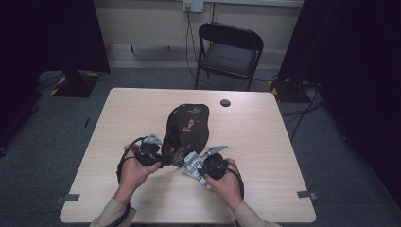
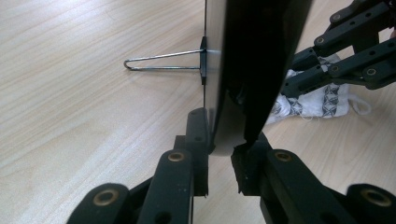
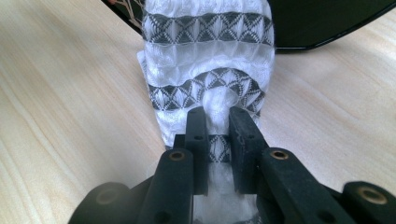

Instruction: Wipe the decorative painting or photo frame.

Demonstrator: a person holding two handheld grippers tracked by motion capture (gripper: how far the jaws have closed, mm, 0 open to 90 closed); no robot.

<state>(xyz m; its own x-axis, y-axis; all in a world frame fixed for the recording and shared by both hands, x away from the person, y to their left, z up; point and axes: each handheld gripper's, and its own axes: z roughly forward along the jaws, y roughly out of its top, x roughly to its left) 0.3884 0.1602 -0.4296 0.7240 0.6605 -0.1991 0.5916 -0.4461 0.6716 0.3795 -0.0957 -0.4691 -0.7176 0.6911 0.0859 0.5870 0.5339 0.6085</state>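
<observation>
A black lacquered panel with a floral pattern lies tilted on the table, its near edge lifted. My left gripper is shut on that near edge. In the left gripper view the panel stands on edge between my jaws, and a wire stand juts from its back. My right gripper is shut on a white cloth with grey geometric bands, just right of the panel. In the right gripper view the cloth is bunched between the pads, its far end against the panel.
The wooden table has bare room to the left, right and far side. A small black disc lies near the far edge. A black folding chair stands beyond the table. Dark curtains hang at both sides.
</observation>
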